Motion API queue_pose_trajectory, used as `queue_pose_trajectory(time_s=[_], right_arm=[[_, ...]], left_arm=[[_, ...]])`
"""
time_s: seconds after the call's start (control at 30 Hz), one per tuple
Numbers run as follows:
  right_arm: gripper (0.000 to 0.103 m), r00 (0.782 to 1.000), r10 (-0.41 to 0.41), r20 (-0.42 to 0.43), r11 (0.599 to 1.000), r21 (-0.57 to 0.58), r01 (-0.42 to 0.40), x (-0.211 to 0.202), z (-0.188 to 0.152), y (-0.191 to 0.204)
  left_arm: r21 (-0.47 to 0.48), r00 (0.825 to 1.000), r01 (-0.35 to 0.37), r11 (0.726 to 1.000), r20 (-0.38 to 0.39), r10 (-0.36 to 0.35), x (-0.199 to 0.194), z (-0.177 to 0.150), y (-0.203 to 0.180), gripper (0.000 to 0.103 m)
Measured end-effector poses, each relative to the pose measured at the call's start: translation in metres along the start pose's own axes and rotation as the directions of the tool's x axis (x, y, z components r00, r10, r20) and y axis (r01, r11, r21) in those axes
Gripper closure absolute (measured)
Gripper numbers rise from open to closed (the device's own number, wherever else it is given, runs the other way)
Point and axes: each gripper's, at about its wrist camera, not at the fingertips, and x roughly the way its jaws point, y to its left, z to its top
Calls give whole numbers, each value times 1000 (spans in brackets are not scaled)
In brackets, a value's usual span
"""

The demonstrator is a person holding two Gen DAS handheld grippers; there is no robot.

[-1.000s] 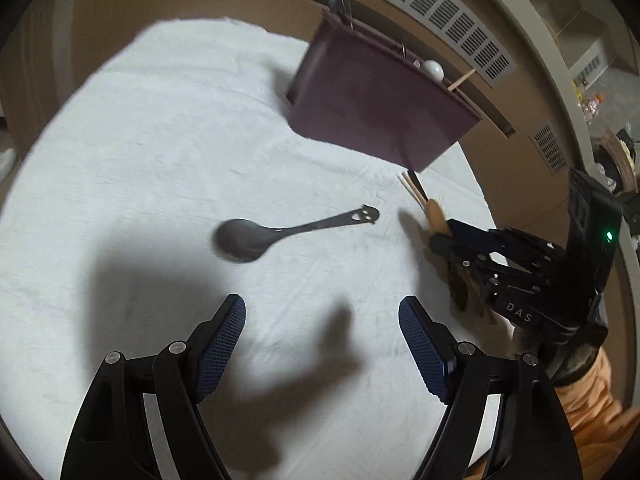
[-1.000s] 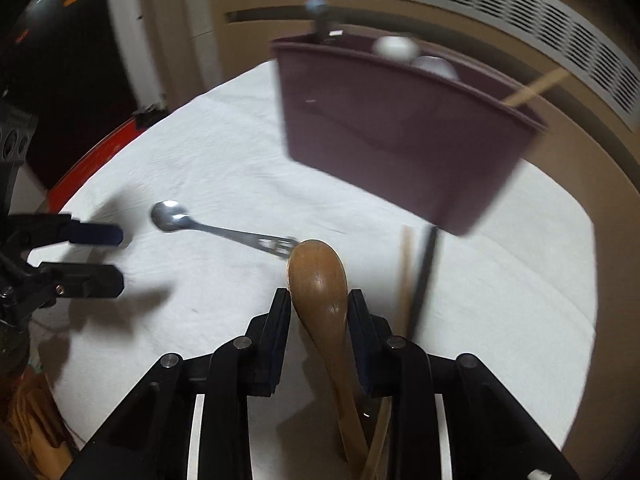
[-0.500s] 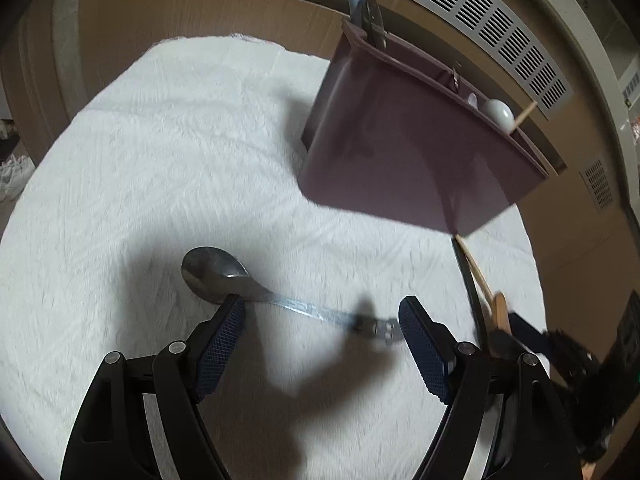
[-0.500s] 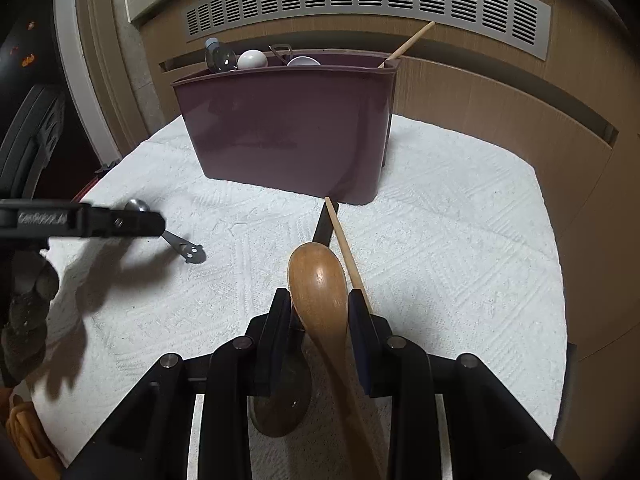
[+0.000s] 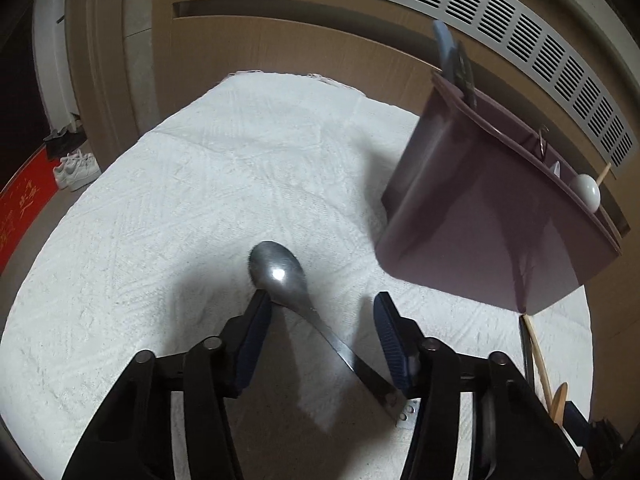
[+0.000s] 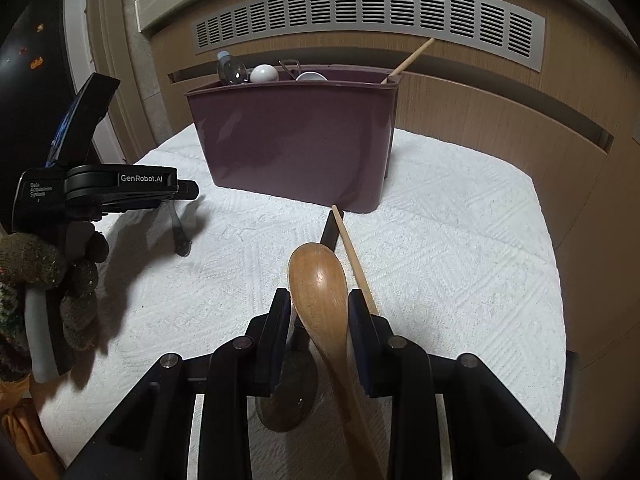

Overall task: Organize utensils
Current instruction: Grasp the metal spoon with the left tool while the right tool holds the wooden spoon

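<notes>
Bin (image 6: 296, 148): maroon, upright on the white cloth (image 6: 460, 248) covering the counter, in front of the wood panel with the vent grille (image 6: 360, 16).

Bin contents, right wrist view: a clear bluish piece (image 6: 231, 69) at the left end, a white ball-shaped end (image 6: 264, 74) next to it, a wire loop (image 6: 291, 66), a white rounded rim (image 6: 311, 77), and a wooden stick (image 6: 412, 57) leaning out of the right corner. Only the tops show, so I cannot tell what most of them are. The inner walls are not visible.

Left gripper (image 5: 320, 322): jaws have just been closing, now half-wide, around the metal spoon (image 5: 280, 276). The spoon lies flat on the cloth, bowl pointing away, handle running diagonally back to the right finger. The left pad (image 5: 258, 316) is at the bowl's edge, and the handle end meets the right pad lower down. I cannot tell if it is gripped firmly yet. The bin is near, up and to the right.

Right gripper (image 6: 318, 308): narrow, clamped on the wooden spoon (image 6: 320, 284), bowl sticking out forward, off the cloth. Under it on the cloth are a light chopstick (image 6: 352, 256) and a dark stick (image 6: 330, 232), both pointing at the bin's near right corner. A second dark spoon bowl (image 6: 286, 396) lies beneath the fingers.
</notes>
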Motion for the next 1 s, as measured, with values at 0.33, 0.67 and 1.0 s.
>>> queue_pose_trajectory(time_s=[0.33,0.67,1.0], right_arm=[[76,1000,16,20,1000,-14,-15,-7,-4,3],[76,997,75,-20,996,42,-74,-7,1,-3],[76,997,80,22,997,7,-80,-44,11,19]], left_arm=[[128,998,-64,990,17,62,15,10,-6,68],[256,997,37,966,61,-55,-25,-8,-5,75],[312,984,86,946,123,-130,-95,-24,-3,82]])
